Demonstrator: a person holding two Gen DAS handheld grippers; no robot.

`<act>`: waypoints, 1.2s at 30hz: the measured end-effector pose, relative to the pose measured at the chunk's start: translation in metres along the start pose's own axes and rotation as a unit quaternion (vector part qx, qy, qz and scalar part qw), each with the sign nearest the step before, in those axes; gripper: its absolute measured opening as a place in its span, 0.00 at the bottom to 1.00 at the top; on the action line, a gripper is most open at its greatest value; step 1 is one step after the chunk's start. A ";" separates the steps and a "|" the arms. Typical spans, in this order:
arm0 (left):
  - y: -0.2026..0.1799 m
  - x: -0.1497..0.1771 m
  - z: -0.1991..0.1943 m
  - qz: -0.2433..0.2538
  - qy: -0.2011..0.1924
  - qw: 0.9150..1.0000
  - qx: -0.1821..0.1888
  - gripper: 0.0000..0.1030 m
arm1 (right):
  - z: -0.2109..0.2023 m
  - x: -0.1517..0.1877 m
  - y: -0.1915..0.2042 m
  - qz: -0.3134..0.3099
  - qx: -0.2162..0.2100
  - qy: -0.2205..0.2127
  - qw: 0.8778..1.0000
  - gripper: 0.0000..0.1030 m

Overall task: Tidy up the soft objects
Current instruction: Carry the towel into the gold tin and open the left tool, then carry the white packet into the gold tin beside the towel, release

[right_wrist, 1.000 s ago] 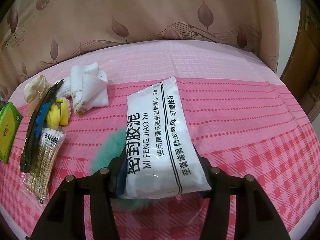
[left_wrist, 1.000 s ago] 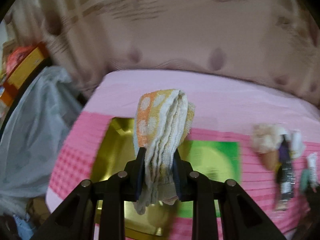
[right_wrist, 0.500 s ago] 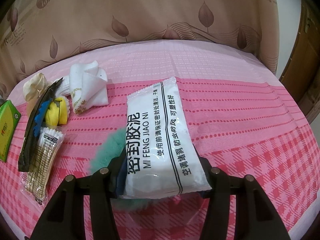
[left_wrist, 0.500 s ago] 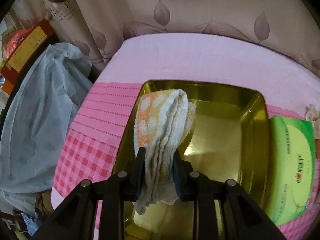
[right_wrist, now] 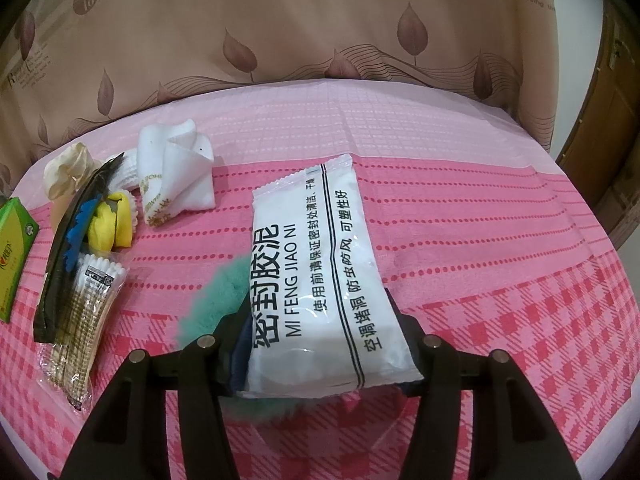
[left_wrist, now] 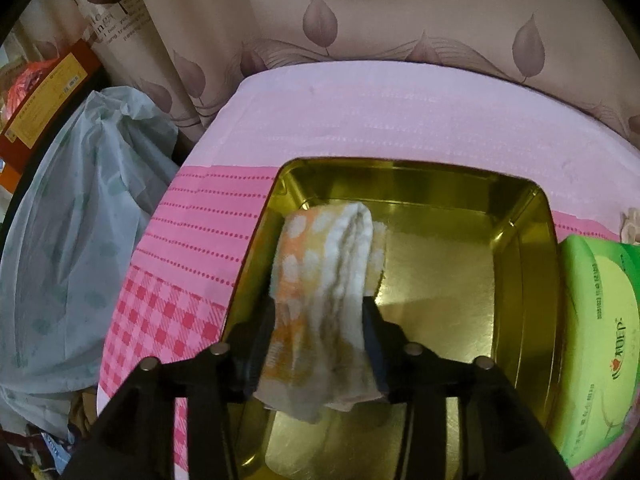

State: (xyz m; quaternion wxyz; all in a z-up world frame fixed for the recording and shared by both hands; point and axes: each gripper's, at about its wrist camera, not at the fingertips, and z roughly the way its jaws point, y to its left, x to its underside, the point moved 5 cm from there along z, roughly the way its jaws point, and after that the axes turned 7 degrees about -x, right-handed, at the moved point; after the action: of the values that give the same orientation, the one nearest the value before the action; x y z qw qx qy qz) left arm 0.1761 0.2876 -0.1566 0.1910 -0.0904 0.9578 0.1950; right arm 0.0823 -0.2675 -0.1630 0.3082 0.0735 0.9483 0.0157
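Left wrist view: my left hand-held gripper [left_wrist: 318, 332] is clenched on a folded towel [left_wrist: 324, 280], orange and white with pale dots. The towel stands up between the 2 fingers, its folded top leaning forward and its lower end hanging below the pads. It sits over the left half of a gold metal tray [left_wrist: 520, 248]; I cannot tell whether the hanging end touches the tray floor. The tray rests on the bench [left_wrist: 192, 248], which is covered in pink striped and checked cloth. A green tissue pack [left_wrist: 596, 340] lies just beside the tray's right wall. A pale plastic bag [left_wrist: 80, 208] hangs off the bench's left edge.

Right wrist view: my right hand-held gripper [right_wrist: 320, 344] is grasping a white sealed packet [right_wrist: 320, 272] printed "MI FENG JIAO NI", gripped at its near end, the far end pointing away over the bench. A teal fluffy item [right_wrist: 218, 300] shows under the packet and the left finger; contact unclear. Well apart to the left lie:
- a folded white cloth [right_wrist: 176, 172]
- a yellow item in a paper cup [right_wrist: 112, 220]
- a dark packet with a blue shape [right_wrist: 68, 244]
- a pack of cotton swabs [right_wrist: 84, 316]
- a cream fabric piece [right_wrist: 64, 172]

A beige leaf-print curtain [right_wrist: 320, 32] hangs behind the bench.
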 end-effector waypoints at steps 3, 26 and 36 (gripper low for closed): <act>0.001 -0.001 -0.005 -0.001 -0.006 1.000 0.001 0.49 | 0.001 0.000 0.000 -0.001 0.002 0.000 1.000 0.51; 0.027 0.070 -0.077 -0.071 -0.071 0.994 0.030 0.50 | -0.023 -0.005 -0.006 -0.002 -0.005 0.016 1.000 0.56; 0.034 0.084 -0.065 -0.097 -0.058 0.993 0.037 0.50 | -0.043 -0.005 -0.011 0.000 -0.010 0.029 1.000 0.48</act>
State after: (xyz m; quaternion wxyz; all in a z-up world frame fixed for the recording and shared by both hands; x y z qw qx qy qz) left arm 0.0703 0.2837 -0.1237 0.2676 -0.1642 0.9383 0.1447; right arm 0.0599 -0.2781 -0.1261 0.2813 0.0696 0.9567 0.0268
